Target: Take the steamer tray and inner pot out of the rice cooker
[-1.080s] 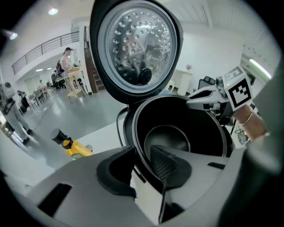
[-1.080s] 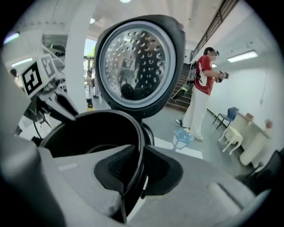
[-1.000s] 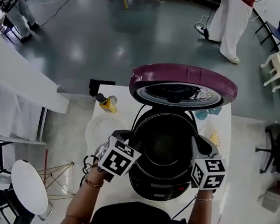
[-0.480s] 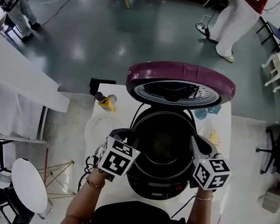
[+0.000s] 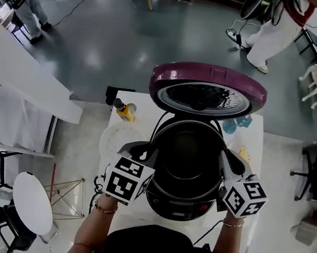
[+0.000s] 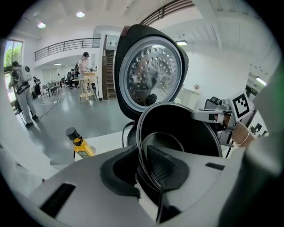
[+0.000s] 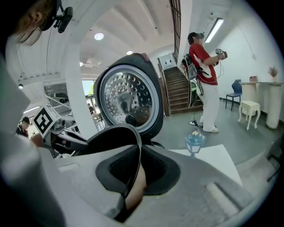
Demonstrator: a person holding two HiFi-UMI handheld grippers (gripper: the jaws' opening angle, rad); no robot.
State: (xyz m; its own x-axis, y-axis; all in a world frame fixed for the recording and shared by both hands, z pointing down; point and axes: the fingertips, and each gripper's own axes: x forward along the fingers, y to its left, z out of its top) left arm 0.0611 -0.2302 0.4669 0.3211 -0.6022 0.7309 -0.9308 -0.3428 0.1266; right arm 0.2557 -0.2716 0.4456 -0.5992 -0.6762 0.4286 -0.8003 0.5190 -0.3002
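At desk (image 5: 146, 110) centre stands the rice cooker (image 5: 180, 203), with its purple lid (image 5: 210, 78) raised at 12 o'clock and the perforated inner face turned towards you. The black inner pot (image 5: 186, 155) sits in the cooker's opening. Your left tool (image 5: 152, 151) is on the pot's rim at 9 o'clock. Its jaws have just been closing, and in the left gripper view the pads (image 6: 162, 166) pinch the rim from inside and outside. Your right tool (image 5: 223, 159) is clamped on the rim at 3 o'clock, and the right gripper view shows the thin rim edge pressed between both pads (image 7: 151, 170).

Note the surrounding items. A yellow bottle (image 5: 125, 110) with a black cap stands at 10 o'clock, near the cooker. A pale round item (image 5: 114, 140) lies at 9 o'clock, just beside your left tool. A small blue lantern (image 5: 230, 126) stands at 1 o'clock, behind the cooker. The raised lid overhangs the far side of the pot. A person (image 5: 274, 28) in a red top stands on the floor at 1 o'clock, well apart from the desk.
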